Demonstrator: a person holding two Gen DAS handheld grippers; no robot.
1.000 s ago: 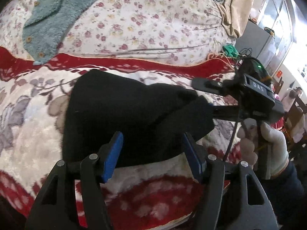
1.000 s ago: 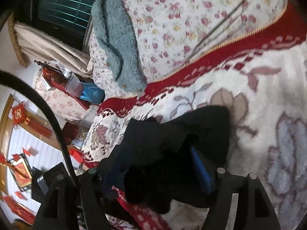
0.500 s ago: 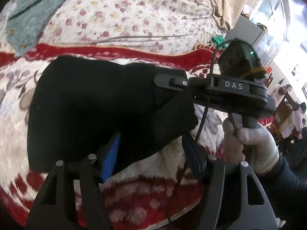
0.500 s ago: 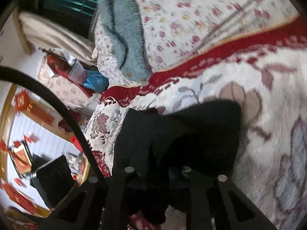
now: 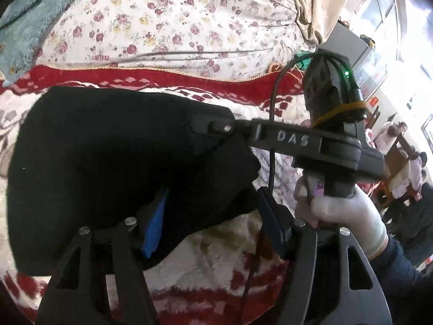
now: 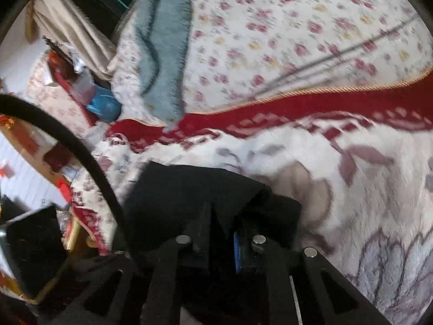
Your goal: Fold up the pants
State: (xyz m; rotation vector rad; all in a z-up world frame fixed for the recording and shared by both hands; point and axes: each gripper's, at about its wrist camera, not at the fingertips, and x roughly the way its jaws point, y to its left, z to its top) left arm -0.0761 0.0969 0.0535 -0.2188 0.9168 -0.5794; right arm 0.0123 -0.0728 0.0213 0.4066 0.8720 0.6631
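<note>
Pants (image 5: 102, 157), black and bunched into a thick fold, lie on the bed's fleecy red-and-white blanket (image 5: 216, 257). The right hand-held gripper (image 6: 222, 233) has its jaws pinched nearly together on an upper layer of the black cloth, which rises in a peak between them. In the left wrist view its dark body, marked DAS, reaches in from the right, held by a white-gloved hand (image 5: 343, 211). The left hand-held gripper (image 5: 211, 216) stands with its jaws wide apart, astride the near edge of the pants: the blue pad (image 5: 154, 224) on one side lies against the cloth, the other pad is clear of it. Beyond the blanket lies a flowered quilt (image 5: 173, 27), with a teal fuzzy garment (image 6: 162, 54) draped over it.
</note>
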